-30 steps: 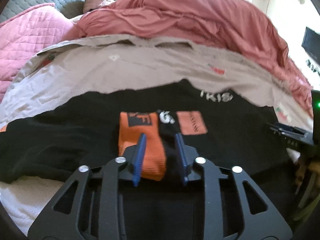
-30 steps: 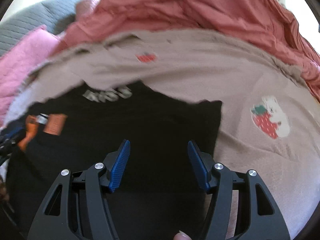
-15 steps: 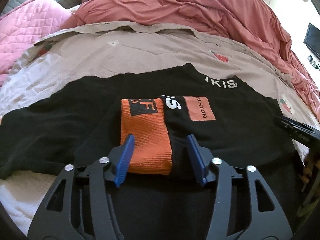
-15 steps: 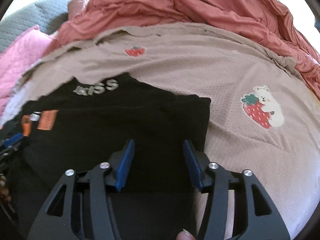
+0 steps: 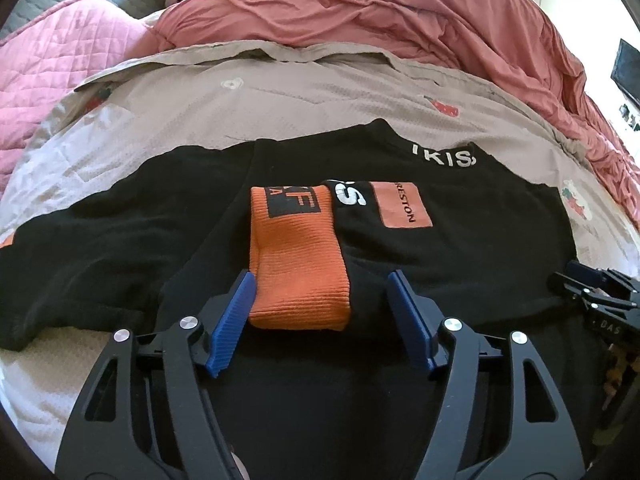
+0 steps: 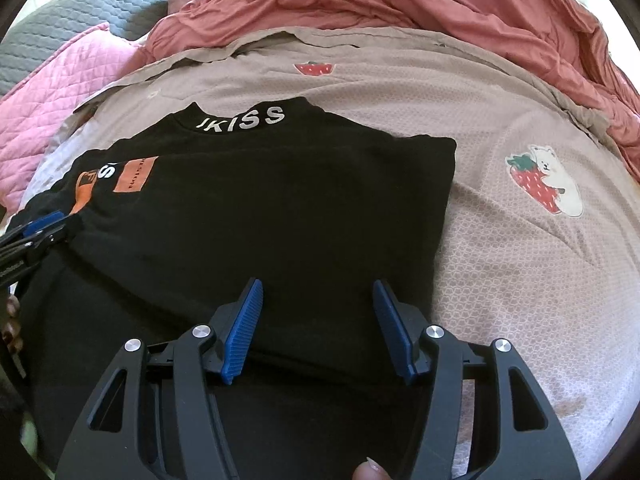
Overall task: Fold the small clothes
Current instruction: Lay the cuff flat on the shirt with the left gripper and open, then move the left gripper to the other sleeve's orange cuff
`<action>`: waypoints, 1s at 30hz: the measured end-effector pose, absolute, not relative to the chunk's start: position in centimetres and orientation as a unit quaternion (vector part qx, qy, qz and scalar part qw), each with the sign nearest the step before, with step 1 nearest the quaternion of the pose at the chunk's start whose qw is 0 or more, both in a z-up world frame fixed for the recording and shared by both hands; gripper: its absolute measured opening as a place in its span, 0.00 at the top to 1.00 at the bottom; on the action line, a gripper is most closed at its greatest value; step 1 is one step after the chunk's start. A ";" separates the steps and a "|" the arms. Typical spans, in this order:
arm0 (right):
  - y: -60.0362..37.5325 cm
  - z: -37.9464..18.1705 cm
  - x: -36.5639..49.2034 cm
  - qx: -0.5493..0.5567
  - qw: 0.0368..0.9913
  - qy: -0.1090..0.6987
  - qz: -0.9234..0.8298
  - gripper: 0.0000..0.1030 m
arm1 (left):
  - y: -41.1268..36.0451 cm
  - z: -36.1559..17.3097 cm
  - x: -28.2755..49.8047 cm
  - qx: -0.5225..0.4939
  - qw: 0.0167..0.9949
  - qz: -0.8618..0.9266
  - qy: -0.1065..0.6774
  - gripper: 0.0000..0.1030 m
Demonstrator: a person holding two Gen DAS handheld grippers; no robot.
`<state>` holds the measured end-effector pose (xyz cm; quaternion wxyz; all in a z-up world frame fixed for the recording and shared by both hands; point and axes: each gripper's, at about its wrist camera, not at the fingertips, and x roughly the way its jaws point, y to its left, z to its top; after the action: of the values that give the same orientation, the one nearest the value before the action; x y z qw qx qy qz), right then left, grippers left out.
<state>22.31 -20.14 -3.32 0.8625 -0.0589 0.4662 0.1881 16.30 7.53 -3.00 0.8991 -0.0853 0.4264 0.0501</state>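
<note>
A black sweatshirt (image 5: pixel 460 264) lies spread on a bed, on top of a beige sheet (image 5: pixel 320 104) printed with strawberries and a small bear (image 6: pixel 552 184). Its collar, lettered in white, points away from both cameras, and one sleeve is folded across the chest so that its orange cuff (image 5: pixel 298 256) lies on the middle of the garment, beside an orange patch (image 5: pixel 402 210) with dark lettering.

The left gripper (image 5: pixel 320 320) stands with its blue-padded fingers (image 5: pixel 234 324) spread wide and nothing between them; the near end of the orange cuff sits just ahead of the gap, closer to the left finger, though whether the pads touch the cloth cannot be told. The right gripper (image 6: pixel 318 328) is likewise spread apart and empty, low over the plain black body of the sweatshirt near its right edge (image 6: pixel 444 216), with beige sheet just beyond that edge.

Each gripper shows at the margin of the other's view, well apart across the garment.

Behind the sweatshirt, a crumpled rust-red duvet (image 5: pixel 400 20) is heaped along the far side of the bed. A pink quilted blanket (image 5: pixel 60 76) and a grey quilted one (image 6: pixel 60 28) lie to the left of it.
</note>
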 end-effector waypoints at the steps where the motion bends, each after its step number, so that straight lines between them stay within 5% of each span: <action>1: -20.3 -3.2 22.3 -0.053 0.863 0.466 0.188 0.45 | 7.7 -2.9 16.2 -0.090 0.899 0.049 0.425 0.39; 18: -21.3 -0.4 19.9 -0.013 0.875 0.444 0.190 0.12 | 8.9 -0.1 12.6 -0.097 0.917 0.058 0.383 0.14; 30: -18.4 2.1 17.8 -0.024 0.881 0.417 0.223 0.10 | 12.0 0.7 9.9 -0.122 0.920 0.088 0.363 0.11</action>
<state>17.81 -18.40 2.12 0.8807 -0.0243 0.4174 0.2227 9.90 11.96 0.68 0.9196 -0.1221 0.3629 0.0884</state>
